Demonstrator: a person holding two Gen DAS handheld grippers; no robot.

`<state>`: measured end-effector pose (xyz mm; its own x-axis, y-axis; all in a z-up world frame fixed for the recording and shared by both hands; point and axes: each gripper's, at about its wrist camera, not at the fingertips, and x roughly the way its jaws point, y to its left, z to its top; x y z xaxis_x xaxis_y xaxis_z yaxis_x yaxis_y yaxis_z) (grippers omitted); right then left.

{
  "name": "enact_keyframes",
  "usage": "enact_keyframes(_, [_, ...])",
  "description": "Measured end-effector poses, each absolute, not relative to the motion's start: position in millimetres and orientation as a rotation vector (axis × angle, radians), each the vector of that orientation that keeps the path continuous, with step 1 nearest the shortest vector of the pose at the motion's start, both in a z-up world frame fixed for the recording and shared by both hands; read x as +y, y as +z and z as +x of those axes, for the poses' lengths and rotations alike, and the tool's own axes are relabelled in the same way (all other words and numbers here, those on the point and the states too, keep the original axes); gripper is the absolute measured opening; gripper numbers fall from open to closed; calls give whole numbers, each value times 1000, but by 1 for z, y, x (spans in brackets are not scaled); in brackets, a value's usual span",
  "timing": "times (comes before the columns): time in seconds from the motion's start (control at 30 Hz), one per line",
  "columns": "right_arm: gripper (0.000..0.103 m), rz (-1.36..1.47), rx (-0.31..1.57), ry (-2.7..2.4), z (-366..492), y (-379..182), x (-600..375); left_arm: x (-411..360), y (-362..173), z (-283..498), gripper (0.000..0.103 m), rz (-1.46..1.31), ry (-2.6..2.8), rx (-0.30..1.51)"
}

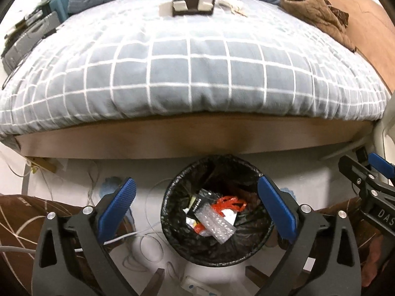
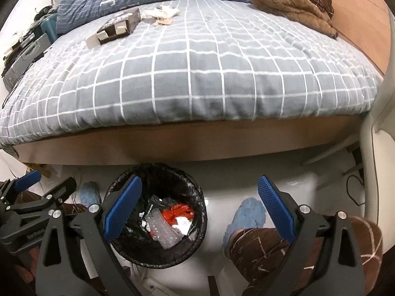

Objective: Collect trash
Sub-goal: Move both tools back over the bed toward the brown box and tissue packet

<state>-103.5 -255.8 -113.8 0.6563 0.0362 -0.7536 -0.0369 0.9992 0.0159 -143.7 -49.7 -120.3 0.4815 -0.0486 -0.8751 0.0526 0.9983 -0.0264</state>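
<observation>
A black-lined trash bin (image 1: 175, 243) (image 2: 199, 198) stands on the floor against the bed frame. Inside it lie a bubble-wrap piece (image 1: 217, 227) (image 2: 163, 231), red plastic (image 1: 228, 203) (image 2: 180, 213) and a black packet (image 1: 200, 203). My left gripper (image 1: 196, 185) hangs open above the bin, with nothing between its blue pads. My right gripper (image 2: 200, 181) is also open and empty, just right of the bin. On the bed's far side rest a dark cardboard box (image 1: 192, 1) (image 2: 118, 26) and crumpled tissues (image 1: 232, 5) (image 2: 163, 13).
A grey checked quilt (image 1: 197, 69) covers the bed, with a brown garment (image 1: 316, 12) at its far right. Blue slippers (image 2: 246, 215), loose cables (image 1: 145, 246) and the person's legs in brown patterned trousers (image 2: 261, 251) crowd the floor. A white chair edge (image 2: 372, 148) stands at the right.
</observation>
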Motion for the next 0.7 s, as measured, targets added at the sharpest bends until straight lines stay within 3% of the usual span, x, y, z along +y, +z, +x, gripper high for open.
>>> enact_keyframes(0.7, [91,-48,711,117,-83,-26,-229,-23,-36,-126,97,21,7,939])
